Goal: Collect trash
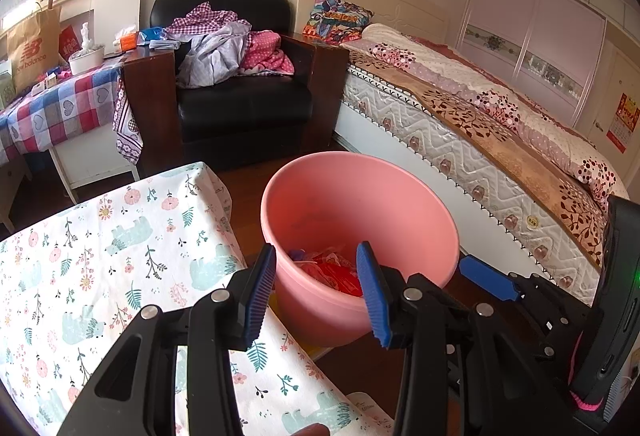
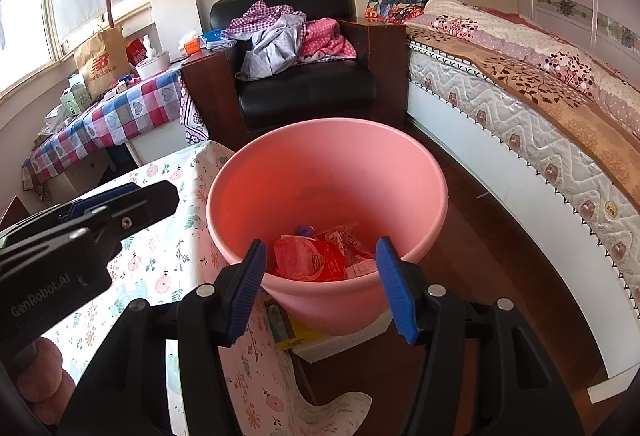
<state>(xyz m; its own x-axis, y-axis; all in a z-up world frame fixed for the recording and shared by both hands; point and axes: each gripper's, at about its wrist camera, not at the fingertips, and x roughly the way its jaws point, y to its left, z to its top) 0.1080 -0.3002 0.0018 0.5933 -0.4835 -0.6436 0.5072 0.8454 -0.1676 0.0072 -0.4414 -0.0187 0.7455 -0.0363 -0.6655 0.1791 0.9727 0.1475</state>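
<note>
A pink plastic bin (image 1: 360, 203) (image 2: 328, 171) stands on the floor beside the floral-cloth table (image 1: 100, 256) (image 2: 168, 260). Red wrappers and other trash (image 1: 336, 272) (image 2: 312, 256) lie in its bottom. My left gripper (image 1: 316, 292) is open and empty, just above the bin's near rim. My right gripper (image 2: 320, 288) is open and empty, also over the bin's near rim. In the left wrist view the right gripper (image 1: 488, 280) shows at the right; in the right wrist view the left gripper (image 2: 80, 228) shows at the left.
A black armchair (image 1: 240, 99) (image 2: 308, 83) piled with clothes stands behind the bin. A bed (image 1: 480, 123) (image 2: 540, 107) runs along the right. A checked-cloth table (image 1: 60, 103) (image 2: 108, 119) with a paper bag is at the left. A white box (image 2: 340, 344) lies under the bin.
</note>
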